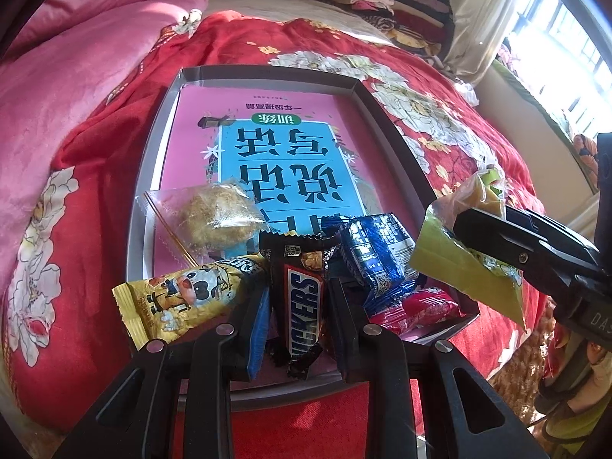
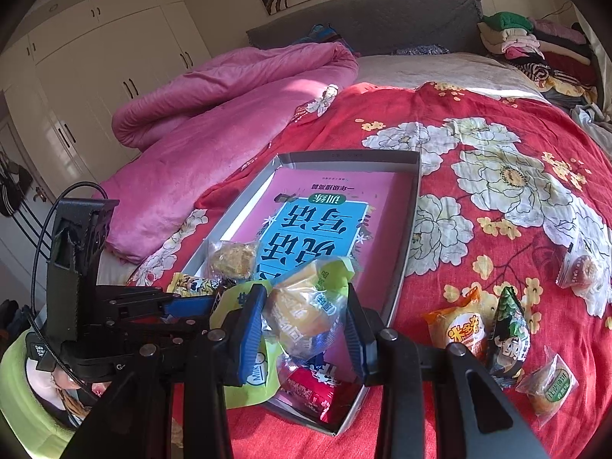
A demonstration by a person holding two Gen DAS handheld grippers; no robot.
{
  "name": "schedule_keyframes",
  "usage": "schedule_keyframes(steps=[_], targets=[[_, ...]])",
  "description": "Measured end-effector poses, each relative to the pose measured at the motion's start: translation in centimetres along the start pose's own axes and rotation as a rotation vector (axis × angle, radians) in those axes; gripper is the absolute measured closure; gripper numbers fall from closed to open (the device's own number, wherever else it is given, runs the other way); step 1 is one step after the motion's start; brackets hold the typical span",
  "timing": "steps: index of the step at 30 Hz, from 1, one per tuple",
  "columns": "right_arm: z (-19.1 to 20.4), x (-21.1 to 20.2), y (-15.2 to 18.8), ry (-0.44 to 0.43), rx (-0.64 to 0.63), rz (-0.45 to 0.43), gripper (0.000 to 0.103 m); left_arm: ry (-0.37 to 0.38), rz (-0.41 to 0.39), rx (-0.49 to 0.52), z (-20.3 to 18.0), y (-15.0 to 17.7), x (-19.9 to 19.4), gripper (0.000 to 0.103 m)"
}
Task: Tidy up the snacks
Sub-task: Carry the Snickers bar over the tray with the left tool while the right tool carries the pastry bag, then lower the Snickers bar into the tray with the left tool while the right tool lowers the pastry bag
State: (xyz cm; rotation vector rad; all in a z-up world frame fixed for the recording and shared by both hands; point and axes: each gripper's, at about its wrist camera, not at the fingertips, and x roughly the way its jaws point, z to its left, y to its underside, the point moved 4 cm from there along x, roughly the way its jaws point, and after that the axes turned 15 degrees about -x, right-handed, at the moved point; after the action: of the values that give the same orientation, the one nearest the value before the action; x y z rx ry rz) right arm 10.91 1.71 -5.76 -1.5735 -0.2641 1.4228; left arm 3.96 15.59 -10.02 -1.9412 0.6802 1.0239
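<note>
Snacks in crinkly wrappers are gathering at the near end of a shallow grey tray (image 1: 160, 122) on the red flowered bedspread (image 2: 497, 199), lying on a pink book (image 1: 267, 122) inside it. The left gripper (image 1: 296, 306) is closed on a Snickers bar (image 1: 304, 306) standing upright over the tray's near end, beside a yellow packet (image 1: 191, 290), a blue packet (image 1: 376, 264) and a clear-wrapped round cake (image 1: 218, 218). The right gripper (image 2: 306, 325) has its fingers closed on a green-wrapped bun (image 2: 302, 310) held above the tray's near corner. The bun looks soft and light, so a gentle squeeze across the middle seems best; its film is probably slippery. The bar seems firmer. Four more snacks lie on the bedspread to the right, among them an orange packet (image 2: 459, 329) and a dark green triangular packet (image 2: 510, 334).
</note>
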Motion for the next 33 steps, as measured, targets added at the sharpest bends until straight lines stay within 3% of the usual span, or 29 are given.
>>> schedule_keyframes(steps=[19,33], targets=[[-0.3,1.9,1.5,0.041,0.015,0.023,0.062,-0.015,-0.016,0.034,-0.5,-0.3,0.5,0.073],[-0.2,1.5,1.9,0.072,-0.008,0.032,0.055,-0.007,-0.017,0.049,-1.0,-0.2,0.6,0.073]])
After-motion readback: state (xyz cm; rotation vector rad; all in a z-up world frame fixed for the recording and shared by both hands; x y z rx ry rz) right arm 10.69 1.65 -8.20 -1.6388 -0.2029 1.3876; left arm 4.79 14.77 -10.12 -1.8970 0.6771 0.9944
